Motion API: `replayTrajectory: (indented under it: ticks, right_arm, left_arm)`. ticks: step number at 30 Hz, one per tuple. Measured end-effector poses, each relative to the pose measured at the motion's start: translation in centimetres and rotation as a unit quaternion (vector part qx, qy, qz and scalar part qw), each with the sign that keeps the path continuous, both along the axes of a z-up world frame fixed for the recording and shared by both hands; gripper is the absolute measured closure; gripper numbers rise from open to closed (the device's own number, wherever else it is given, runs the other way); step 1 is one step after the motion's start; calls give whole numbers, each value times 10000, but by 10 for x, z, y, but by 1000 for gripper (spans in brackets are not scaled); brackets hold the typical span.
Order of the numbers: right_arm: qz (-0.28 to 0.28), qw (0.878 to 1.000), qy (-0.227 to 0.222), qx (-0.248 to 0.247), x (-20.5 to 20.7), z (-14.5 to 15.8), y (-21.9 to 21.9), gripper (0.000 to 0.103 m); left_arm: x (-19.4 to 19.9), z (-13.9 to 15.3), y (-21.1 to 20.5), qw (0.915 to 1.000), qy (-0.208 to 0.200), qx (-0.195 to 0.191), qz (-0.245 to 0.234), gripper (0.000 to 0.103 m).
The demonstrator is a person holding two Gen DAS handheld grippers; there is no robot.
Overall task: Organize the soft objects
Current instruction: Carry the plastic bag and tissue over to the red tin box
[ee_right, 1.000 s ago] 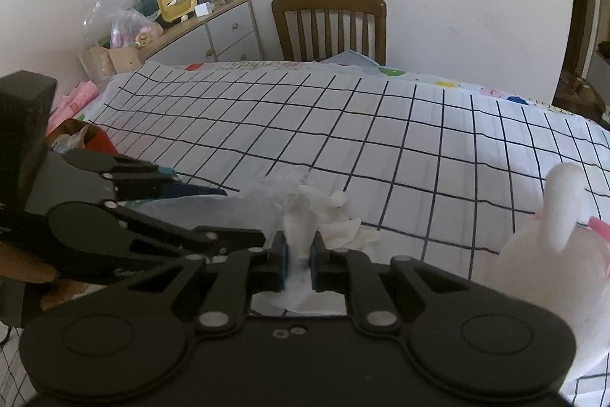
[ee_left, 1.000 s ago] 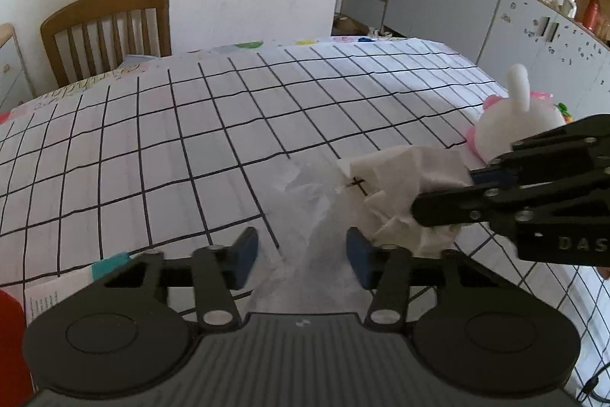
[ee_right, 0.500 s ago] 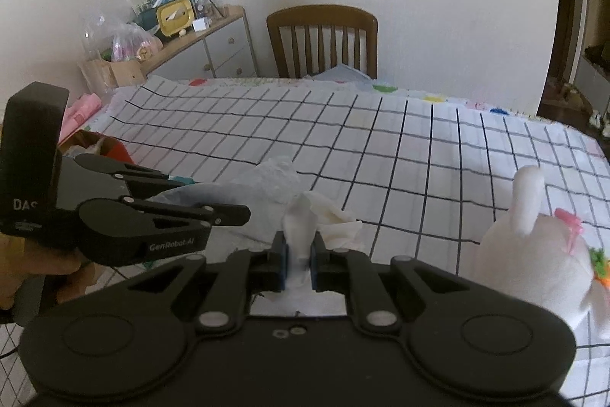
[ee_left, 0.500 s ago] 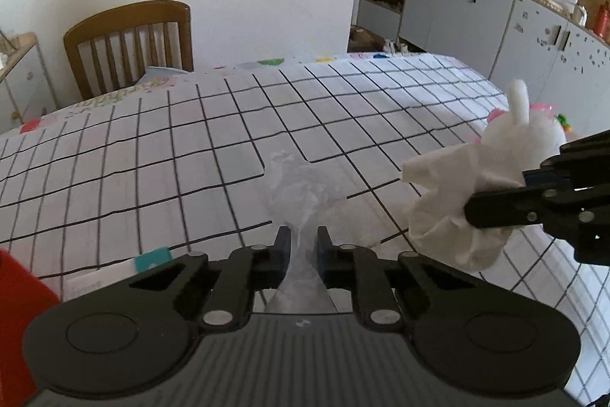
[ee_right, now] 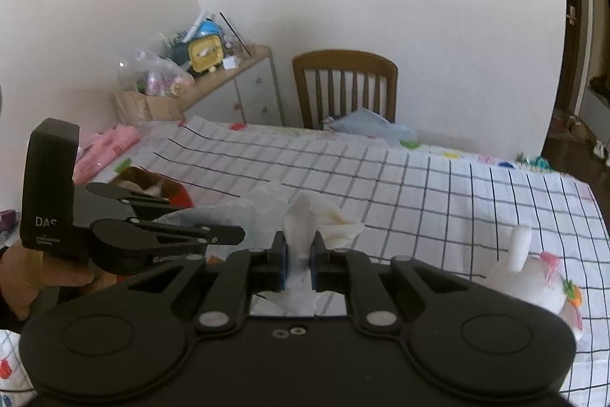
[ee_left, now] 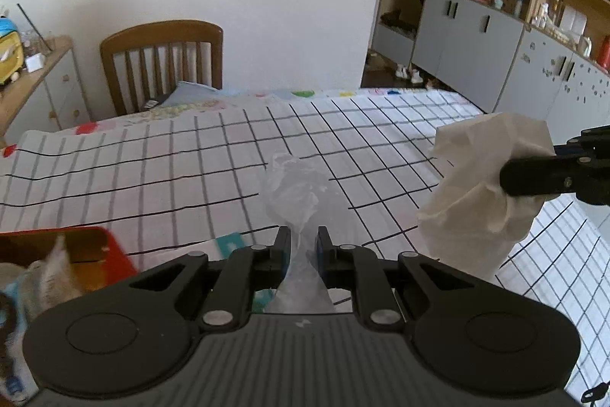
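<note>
My left gripper (ee_left: 303, 246) is shut on a clear plastic bag (ee_left: 293, 185) and holds it above the checked tablecloth (ee_left: 152, 170). My right gripper (ee_right: 298, 264) is shut on a crumpled white cloth (ee_right: 305, 220), also lifted off the table. In the left wrist view the cloth (ee_left: 484, 185) hangs from the right gripper (ee_left: 507, 174) at the right. In the right wrist view the left gripper (ee_right: 240, 233) holds the bag (ee_right: 228, 208) just left of the cloth. A white plush rabbit (ee_right: 533, 277) lies on the table at the right.
A red box (ee_left: 76, 254) with a furry toy inside stands at the near left of the table; it also shows in the right wrist view (ee_right: 152, 185). A wooden chair (ee_left: 160, 63) stands at the far side. A dresser (ee_right: 228, 90) and cabinets (ee_left: 476, 44) line the walls.
The left gripper closed on the plastic bag. Both grippers rose and drew apart, pulling the white cloth away from the bag and off the table.
</note>
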State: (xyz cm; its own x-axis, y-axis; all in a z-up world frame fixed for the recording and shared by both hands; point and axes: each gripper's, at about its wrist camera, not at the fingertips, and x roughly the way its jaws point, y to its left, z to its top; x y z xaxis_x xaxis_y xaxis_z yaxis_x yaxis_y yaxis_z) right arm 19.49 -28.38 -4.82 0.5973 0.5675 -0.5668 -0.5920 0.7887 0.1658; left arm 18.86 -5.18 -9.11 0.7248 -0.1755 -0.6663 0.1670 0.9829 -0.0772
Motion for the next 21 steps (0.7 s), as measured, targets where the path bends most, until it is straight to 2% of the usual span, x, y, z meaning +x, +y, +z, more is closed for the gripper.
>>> replayTrajectory:
  ticks: [10,21]
  right_arm:
    - [291,9990,-87,333,-25,35,29,92]
    - [864,9947,-280,491,-45,63,97,92]
  left_arm:
    - [-41,36,50,9989,-325,-13,344,90]
    - [-84,65,118,9949,-508,118,859,90]
